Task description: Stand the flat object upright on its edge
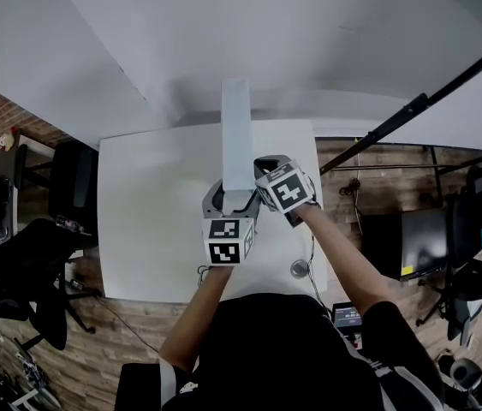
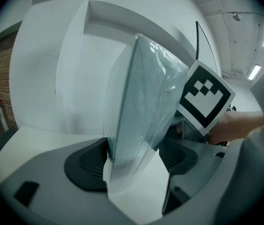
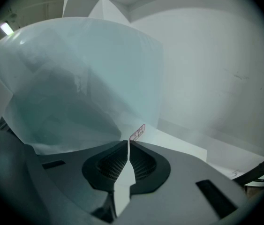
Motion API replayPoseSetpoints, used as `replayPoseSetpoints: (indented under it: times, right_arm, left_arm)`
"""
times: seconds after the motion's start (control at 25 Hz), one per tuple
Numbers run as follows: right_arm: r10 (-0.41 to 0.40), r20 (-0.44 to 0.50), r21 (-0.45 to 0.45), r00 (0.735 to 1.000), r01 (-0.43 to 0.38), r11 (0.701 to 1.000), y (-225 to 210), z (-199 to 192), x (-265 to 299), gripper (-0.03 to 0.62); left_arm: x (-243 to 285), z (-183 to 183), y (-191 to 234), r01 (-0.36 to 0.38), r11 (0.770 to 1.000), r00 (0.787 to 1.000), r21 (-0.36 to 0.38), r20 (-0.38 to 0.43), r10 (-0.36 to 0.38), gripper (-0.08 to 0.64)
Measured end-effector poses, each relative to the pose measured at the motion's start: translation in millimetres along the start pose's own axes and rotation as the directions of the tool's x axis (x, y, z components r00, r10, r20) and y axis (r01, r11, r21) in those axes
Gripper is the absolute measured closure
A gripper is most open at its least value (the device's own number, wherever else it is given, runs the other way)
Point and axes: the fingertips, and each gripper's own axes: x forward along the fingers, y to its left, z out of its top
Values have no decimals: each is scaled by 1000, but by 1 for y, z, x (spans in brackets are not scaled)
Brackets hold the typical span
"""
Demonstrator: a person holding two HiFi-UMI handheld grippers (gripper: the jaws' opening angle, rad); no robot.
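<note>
The panel (image 1: 236, 131) was on edge over the table (image 1: 155, 221), thin and wrapped in clear film. In the head view it ran from the grippers toward 12 o'clock. No view showed whether its lower edge bore on the table. The left gripper (image 2: 134, 157) was at the 6 o'clock end, with its jaws closed on the panel's near edge and a pad pressed against each face. The right gripper (image 3: 124, 144) was at the 3 o'clock side of that end. Its jaws were all but together and appeared to pinch only a loose flap of wrap (image 3: 75, 102) beside a small label (image 3: 138, 132), not the panel body. The step in hand was judged to be settling the panel on its edge and freeing it. That step called for the whole lower edge to sit flat on the table before either grip eased. The panel face needed to be plumb, leaning toward neither 3 nor 9 o'clock. The right gripper was best released first, since a pull on the flap would likely tip the panel. The left jaws needed to open slowly and evenly, then withdraw straight toward 6 o'clock. The film looked slippery and the edge narrow, so a topple was the main risk.
</note>
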Motion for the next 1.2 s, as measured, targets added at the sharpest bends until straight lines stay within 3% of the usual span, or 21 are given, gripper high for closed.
replayPoseSetpoints:
  times: [0.8, 1.2]
  right_arm:
    - [-36, 5, 4, 999, 36, 999, 3, -10, -18, 545]
    - [-72, 27, 35, 997, 71, 997, 10, -17, -38, 545]
  left_arm:
    - [-19, -5, -1, 42, 999, 999, 19, 1, -42, 221]
    - [-36, -7, -5, 101, 995, 995, 23, 2, -102, 221]
